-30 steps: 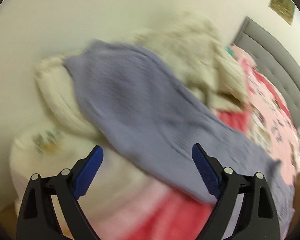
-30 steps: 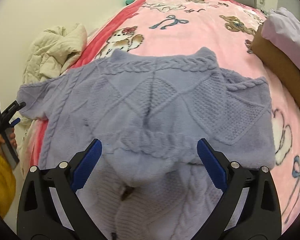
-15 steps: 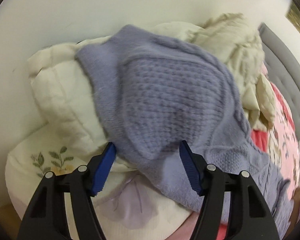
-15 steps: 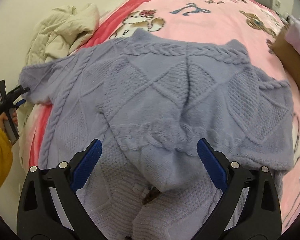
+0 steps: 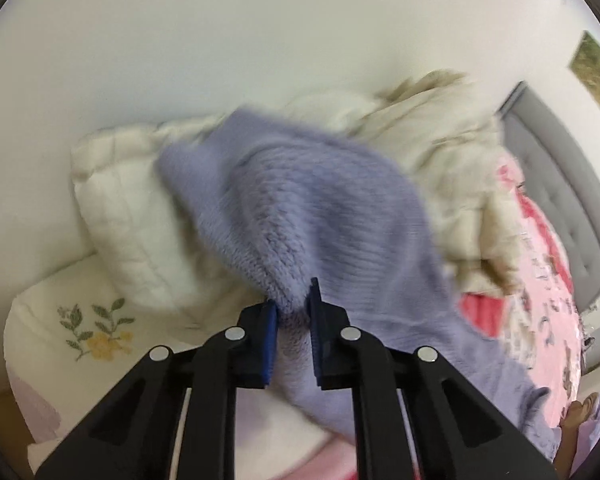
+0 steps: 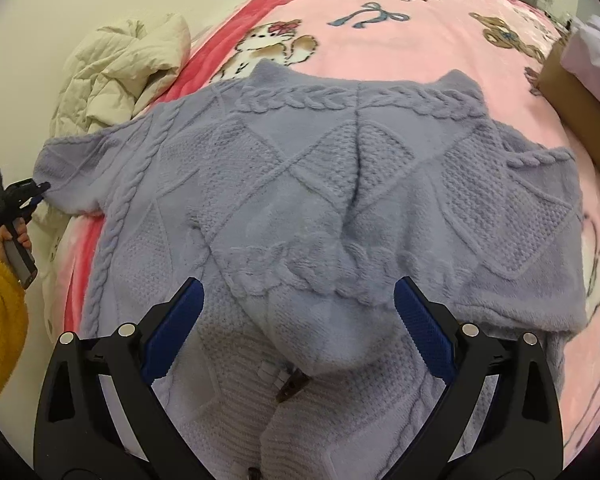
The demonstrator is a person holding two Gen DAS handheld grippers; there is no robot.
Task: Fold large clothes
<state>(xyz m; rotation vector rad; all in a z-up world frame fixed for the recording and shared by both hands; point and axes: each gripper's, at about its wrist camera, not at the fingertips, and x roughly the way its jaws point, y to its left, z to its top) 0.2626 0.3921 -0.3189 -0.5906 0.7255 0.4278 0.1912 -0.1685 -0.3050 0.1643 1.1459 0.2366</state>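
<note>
Lilac knit is bunched between the blue pads (image 5: 269, 332) of the left gripper (image 5: 291, 312), whose jaws are closing on the edge of a sleeve (image 5: 300, 208); fabric fills the narrow gap and both pads press on it. Beyond that pinch the sleeve rises away over a cream duvet (image 5: 132, 216) against the wall, then runs off to the right toward the bed's middle.

From the right wrist, the right gripper (image 6: 296, 308) hangs spread wide over the near part of the sweater (image 6: 340, 184), its pads clear of the cloth and nothing between them. The sweater lies flat across the pink blanket (image 6: 420, 32), cable-knit hem at the far side, its width running left to right. The pinched sleeve sticks out past the bed's left edge, where the left gripper shows small, held by a hand (image 6: 12, 240) in a yellow sleeve.

So the sleeve's long axis points from the left gripper inward to the sweater body, and that hand alone has reach of it. Folding it probably means carrying the pinch rightward along that axis, over the chest panel. The right gripper sits nearer the middle and could pin the body.
</note>
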